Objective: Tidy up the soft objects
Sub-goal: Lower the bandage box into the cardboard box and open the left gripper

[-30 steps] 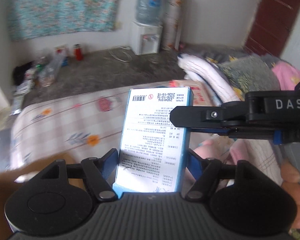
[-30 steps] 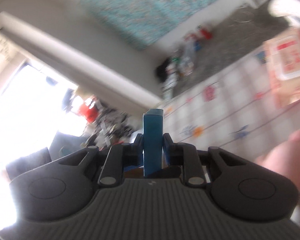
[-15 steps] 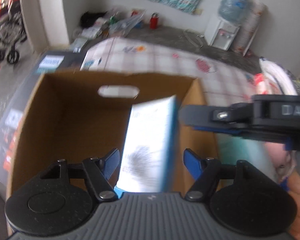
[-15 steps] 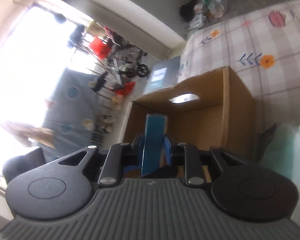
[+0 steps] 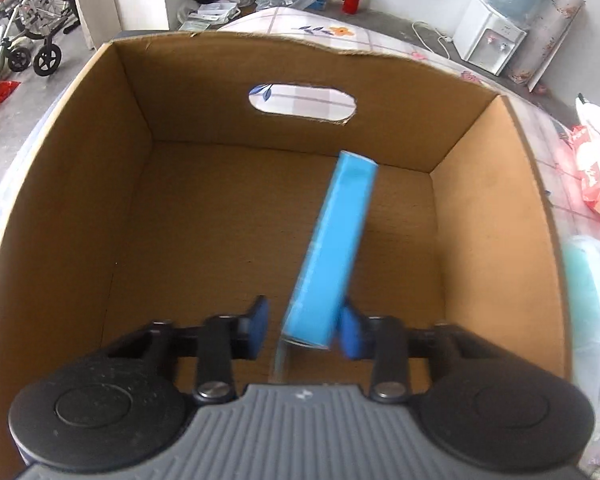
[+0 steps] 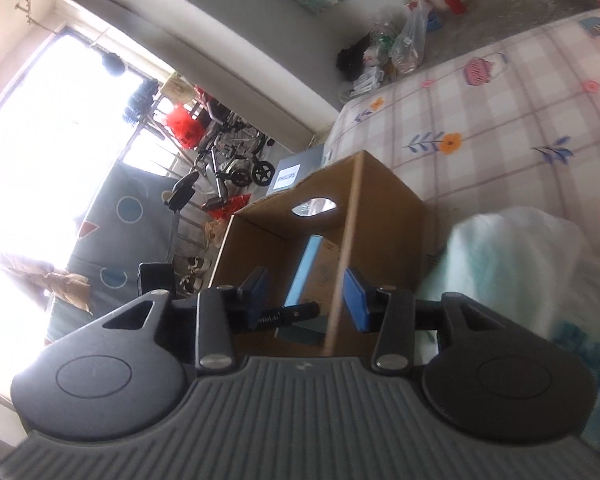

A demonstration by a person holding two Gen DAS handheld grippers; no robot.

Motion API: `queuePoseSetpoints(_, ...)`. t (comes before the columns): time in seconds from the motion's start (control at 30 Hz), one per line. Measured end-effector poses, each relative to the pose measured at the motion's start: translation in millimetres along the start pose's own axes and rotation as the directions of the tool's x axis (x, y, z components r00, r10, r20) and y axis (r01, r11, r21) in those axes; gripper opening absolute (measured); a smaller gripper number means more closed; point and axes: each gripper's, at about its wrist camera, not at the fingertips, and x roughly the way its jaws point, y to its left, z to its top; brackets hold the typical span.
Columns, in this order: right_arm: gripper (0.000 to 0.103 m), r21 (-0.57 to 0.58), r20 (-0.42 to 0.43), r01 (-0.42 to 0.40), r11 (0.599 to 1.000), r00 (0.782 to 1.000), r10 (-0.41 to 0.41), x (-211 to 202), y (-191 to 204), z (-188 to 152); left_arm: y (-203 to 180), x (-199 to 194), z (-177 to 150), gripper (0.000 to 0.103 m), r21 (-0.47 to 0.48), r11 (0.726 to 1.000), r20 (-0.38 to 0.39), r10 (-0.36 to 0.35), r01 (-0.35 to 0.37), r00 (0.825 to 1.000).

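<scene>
The left gripper [image 5: 302, 330], its closing jaws not yet pinching, straddles the blue pack [image 5: 330, 254] over the box [image 5: 80, 208]; it may topple. The right gripper [image 6: 306, 298] has just opened, empty.

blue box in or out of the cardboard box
In: the blue box hangs tilted inside the cardboard box, below its rim, between the left gripper's fingers.

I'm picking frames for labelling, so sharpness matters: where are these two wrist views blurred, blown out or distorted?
Left wrist view: the blue box is smeared by motion, and the walls of the cardboard carton bow from the fisheye. Right wrist view: the window at the left is blown out to white, and the pale bag at the right is blurred.
</scene>
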Motion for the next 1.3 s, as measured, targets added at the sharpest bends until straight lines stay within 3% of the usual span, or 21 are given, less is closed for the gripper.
queuePoseSetpoints(0.1, 0.042, 0.039, 0.001, -0.001, 0.999, 1.0, 0.001, -8.9, -18.6, -11.3, 3.6, 1.0, 1.0, 0.021, -0.045, 0.996, 0.006, -0.079, 0.08, 0.997)
queuePoseSetpoints(0.23, 0.042, 0.073, -0.02, 0.01, 0.997, 1.0, -0.008, -8.6, -34.4, -19.7, 7.9, 5.3, 9.4, 0.022, -0.136, 0.969, 0.021, -0.207, 0.208, 0.978)
queuePoseSetpoints(0.3, 0.042, 0.074, -0.026, 0.013, 0.997, 1.0, -0.012, -9.6, -36.4, -21.5, 7.1, 9.8, 11.0, 0.027, -0.152, 0.974, 0.004, -0.167, 0.165, 0.986)
queuePoseSetpoints(0.43, 0.042, 0.064, -0.023, 0.014, 0.998, 1.0, -0.013, -5.8, -29.8, -19.8, 14.5, 9.6, 7.5, 0.053, -0.165, 0.984, 0.02, -0.057, 0.059, 0.998)
queuePoseSetpoints(0.53, 0.043, 0.061, -0.027, 0.017, 0.998, 0.999, -0.016, -0.2, -27.3, -17.6, 22.6, 8.4, 3.4, 0.056, -0.172, 0.983, 0.018, -0.054, 0.056, 0.998)
queuePoseSetpoints(0.63, 0.043, 0.069, -0.038, 0.02, 0.997, 0.999, -0.017, 6.6, -28.9, -18.0, 24.3, 11.4, 3.7, 0.056, -0.176, 0.983, 0.005, -0.047, 0.047, 0.999)
queuePoseSetpoints(0.77, 0.043, 0.079, -0.051, 0.018, 0.997, 0.999, -0.014, 12.7, -32.3, -20.9, 19.2, 17.7, 9.7, 0.05, -0.148, 0.989, 0.008, -0.02, 0.021, 1.0)
queuePoseSetpoints(0.93, 0.044, 0.091, -0.062, 0.034, 0.995, 0.998, -0.028, 15.6, -37.1, -22.4, 7.4, 21.7, 20.7, 0.042, -0.116, 0.992, 0.027, -0.037, 0.04, 0.999)
queuePoseSetpoints(1.3, 0.046, 0.13, -0.061, 0.07, 0.989, 0.996, -0.062, 14.7, -50.4, -20.2, -32.3, 32.1, 32.0, 0.045, -0.068, 0.995, 0.057, -0.07, 0.074, 0.996)
